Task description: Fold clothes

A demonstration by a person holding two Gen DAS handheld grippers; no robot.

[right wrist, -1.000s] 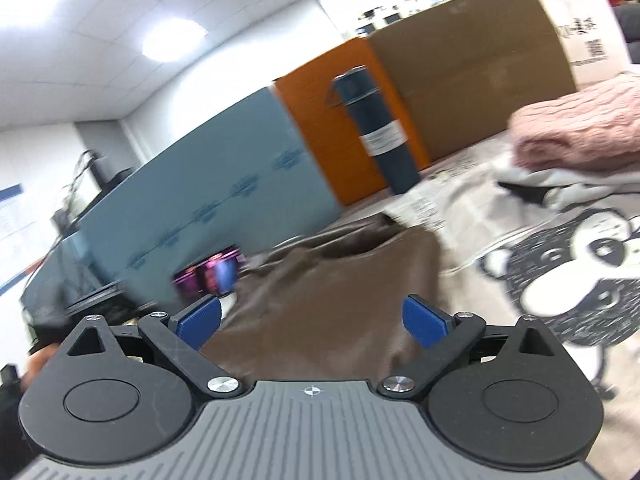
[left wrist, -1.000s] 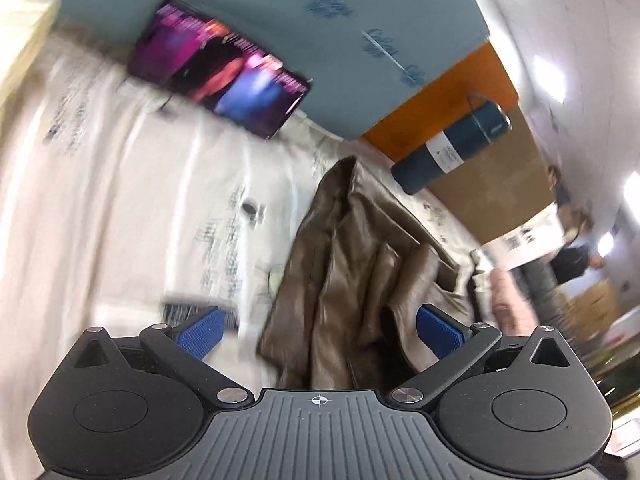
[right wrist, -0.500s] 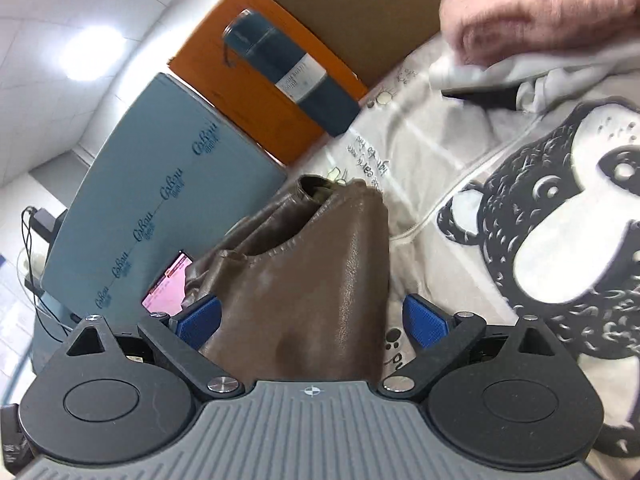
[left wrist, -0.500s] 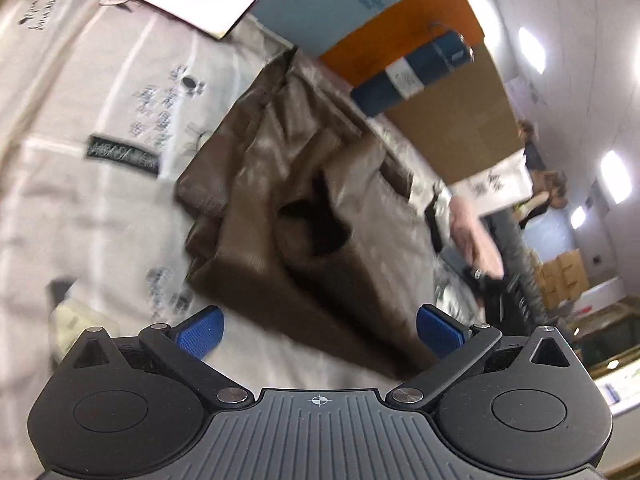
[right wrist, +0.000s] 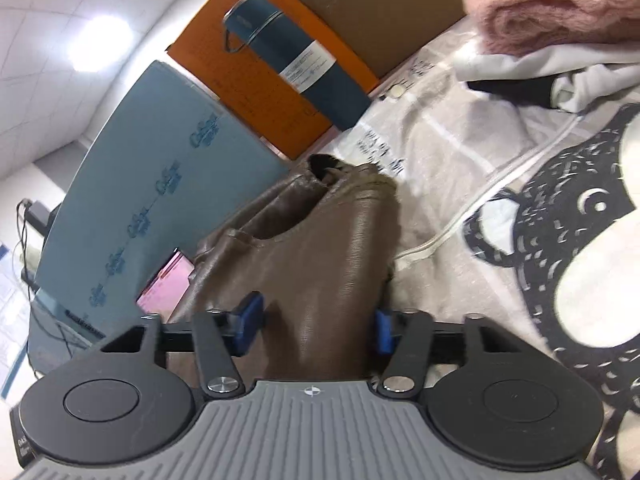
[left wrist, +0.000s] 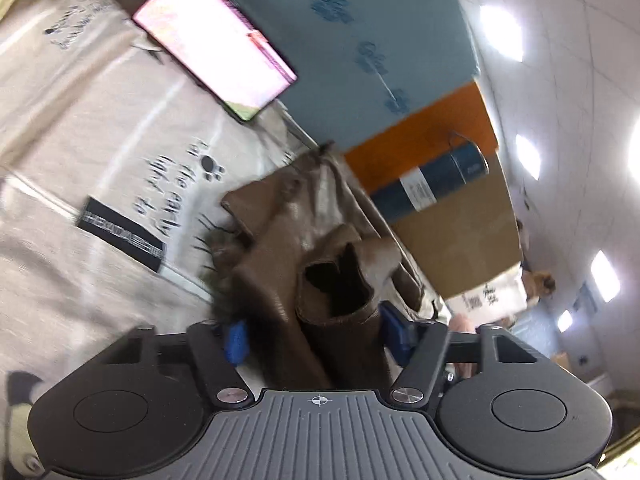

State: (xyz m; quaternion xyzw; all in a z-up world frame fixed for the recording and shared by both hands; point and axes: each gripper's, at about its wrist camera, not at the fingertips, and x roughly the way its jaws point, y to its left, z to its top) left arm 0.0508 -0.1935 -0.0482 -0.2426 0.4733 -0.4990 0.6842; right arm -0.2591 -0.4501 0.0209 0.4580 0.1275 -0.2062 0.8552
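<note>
Left wrist view is showing the left hand-held gripper [left wrist: 314, 338] closing around a bunched fold of the brown leather jacket [left wrist: 320, 264], its blue pads [left wrist: 236, 340] sitting partly drawn in on either side of the material; motion blur makes it hard to say whether they are pinching firmly yet. Just ahead of those fingers an open cuff or sleeve mouth is gaping upward, and beyond it the rest of the jacket is trailing away across a pale printed cloth [left wrist: 80, 128] covering the worktop. Ahead and to the left a lit phone [left wrist: 214, 40] is lying on that cloth, and far ahead to the right a dark blue flask [left wrist: 432, 184] is standing against an orange board [left wrist: 424, 136].

Right wrist view is showing the right hand-held gripper [right wrist: 314, 326] likewise half closed about a broad span of the same jacket [right wrist: 312, 248], with leather filling the gap between its pads. To its right a grey sweatshirt with a bear print [right wrist: 560, 240] is lying spread, and farther off a pink knit [right wrist: 552, 4] is resting beyond it.

The leather is looking thick, smooth and fairly heavy, so it is likely to slide between the pads and hold soft rounded creases rather than sharp ones. Taking hold at seams, the hem or a cuff edge seems the safer choice.
</note>
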